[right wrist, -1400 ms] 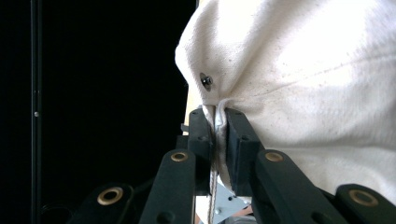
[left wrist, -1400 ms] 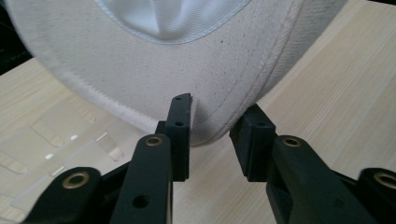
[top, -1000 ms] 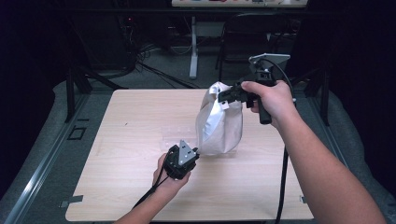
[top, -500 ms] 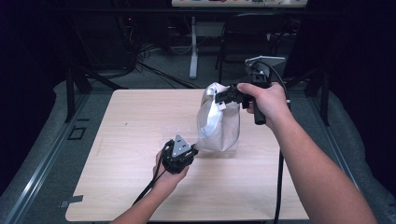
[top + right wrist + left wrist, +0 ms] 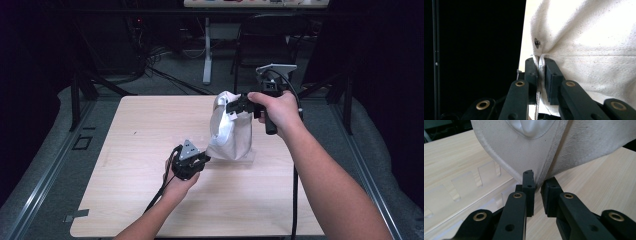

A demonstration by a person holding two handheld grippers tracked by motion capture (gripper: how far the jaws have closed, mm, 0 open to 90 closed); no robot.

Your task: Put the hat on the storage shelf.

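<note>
A white canvas bag (image 5: pixel 231 134) hangs upright over the table, its bottom just above or on the wood. My right gripper (image 5: pixel 235 107) is shut on the bag's top hem (image 5: pixel 541 60), just below a small metal snap (image 5: pixel 537 43). My left gripper (image 5: pixel 206 159) lies low on the table at the bag's lower left. Its jaws are pinched on the bottom corner fold of the bag (image 5: pixel 537 185). The cloth (image 5: pixel 579 142) rises up and away from that corner.
A clear plastic piece with slots (image 5: pixel 471 187) lies flat on the light wooden table (image 5: pixel 140 125) beside and under the bag. Behind the far edge stand a dark chair (image 5: pixel 272 40), a white table leg (image 5: pixel 206 50) and loose cables on the floor.
My left gripper has edged forward to the bag's lower corner. The right hand has sunk a little and shifted left, and the bag hangs narrower and lower than before.
</note>
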